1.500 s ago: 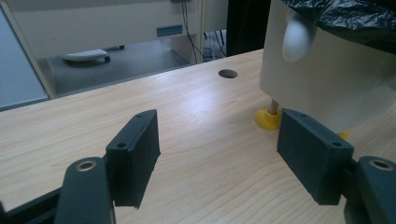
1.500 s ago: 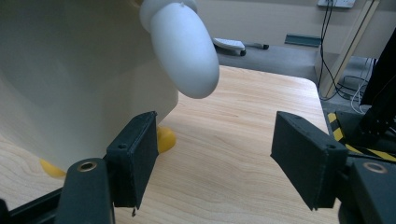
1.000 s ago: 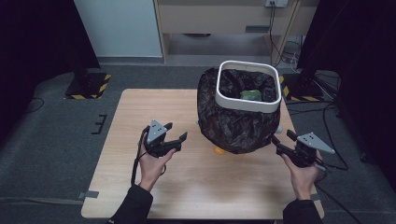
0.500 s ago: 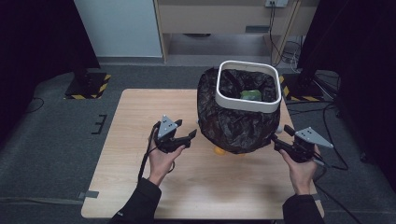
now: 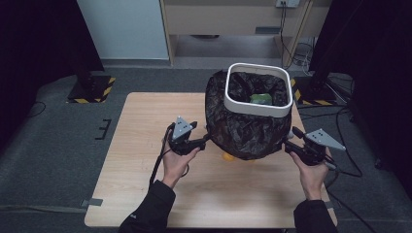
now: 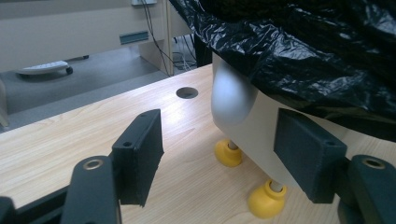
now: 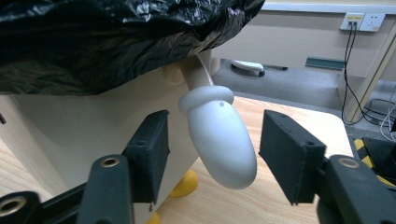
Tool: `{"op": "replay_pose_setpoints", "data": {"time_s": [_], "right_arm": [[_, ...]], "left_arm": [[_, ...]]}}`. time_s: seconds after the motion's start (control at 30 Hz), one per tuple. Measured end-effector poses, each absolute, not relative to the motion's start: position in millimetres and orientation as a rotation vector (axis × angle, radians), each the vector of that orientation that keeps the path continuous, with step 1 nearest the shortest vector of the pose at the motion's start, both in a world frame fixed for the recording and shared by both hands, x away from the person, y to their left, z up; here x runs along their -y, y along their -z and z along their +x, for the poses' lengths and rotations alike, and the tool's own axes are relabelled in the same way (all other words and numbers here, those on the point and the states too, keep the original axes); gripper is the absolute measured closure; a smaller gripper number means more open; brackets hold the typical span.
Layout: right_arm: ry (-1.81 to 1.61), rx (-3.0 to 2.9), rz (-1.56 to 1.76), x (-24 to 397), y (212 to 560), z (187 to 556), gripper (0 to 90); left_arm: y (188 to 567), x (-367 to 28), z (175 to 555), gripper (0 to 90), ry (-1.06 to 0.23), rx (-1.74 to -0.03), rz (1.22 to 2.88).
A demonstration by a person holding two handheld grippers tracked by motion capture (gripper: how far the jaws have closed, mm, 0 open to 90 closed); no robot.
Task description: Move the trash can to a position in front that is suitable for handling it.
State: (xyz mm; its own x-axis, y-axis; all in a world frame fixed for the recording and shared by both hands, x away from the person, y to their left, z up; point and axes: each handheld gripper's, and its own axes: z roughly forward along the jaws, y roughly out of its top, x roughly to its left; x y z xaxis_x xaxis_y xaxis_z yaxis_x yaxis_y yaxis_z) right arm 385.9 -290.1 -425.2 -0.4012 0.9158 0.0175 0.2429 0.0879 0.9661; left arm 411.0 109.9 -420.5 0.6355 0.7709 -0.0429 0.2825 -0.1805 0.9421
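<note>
A white bin (image 5: pixel 257 108) lined with a black bag (image 5: pixel 243 128) stands on yellow feet (image 5: pixel 228 156) at the table's back right, with a green item (image 5: pixel 261 98) inside. My left gripper (image 5: pixel 206 140) is at the bin's left side, open. In the left gripper view its jaws (image 6: pixel 217 135) stand apart before the bin's rounded white side flap (image 6: pixel 231 98) and feet (image 6: pixel 264 200). My right gripper (image 5: pixel 290 141) is at the bin's right side. In the right gripper view a white flipper (image 7: pixel 219 135) hangs between the jaws (image 7: pixel 212 140), which have just been closing, with gaps on both sides.
The wooden table (image 5: pixel 141 121) has bare room left of the bin and a round cable hole (image 6: pixel 187 92) beyond it. Cables (image 5: pixel 340 126) trail on the floor to the right. A yellow-black striped stand base (image 5: pixel 92 90) sits at the back left.
My left gripper has moved right, up to the bin's left side. The right gripper has stayed at the bin's right side.
</note>
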Motion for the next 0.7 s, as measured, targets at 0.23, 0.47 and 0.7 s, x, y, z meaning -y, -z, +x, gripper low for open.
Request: {"op": "replay_pose_setpoints", "data": {"time_s": [0.23, 0.47, 0.7], "right_arm": [[-1.345, -1.739, 1.155, 291.9, 425.5, 388.3, 47.6], [-1.350, -1.757, 1.134, 290.1, 427.8, 391.7, 52.8], [-1.355, -1.765, 1.138, 290.0, 427.2, 392.7, 54.2]], "left_arm": [[418.5, -109.5, 416.7, 36.0, -0.530, -0.854, 1.711], [416.3, -106.3, 419.1, 40.1, -0.534, -0.849, 1.722], [414.3, -101.5, 421.3, 49.8, -0.529, -0.842, 1.717]]}}
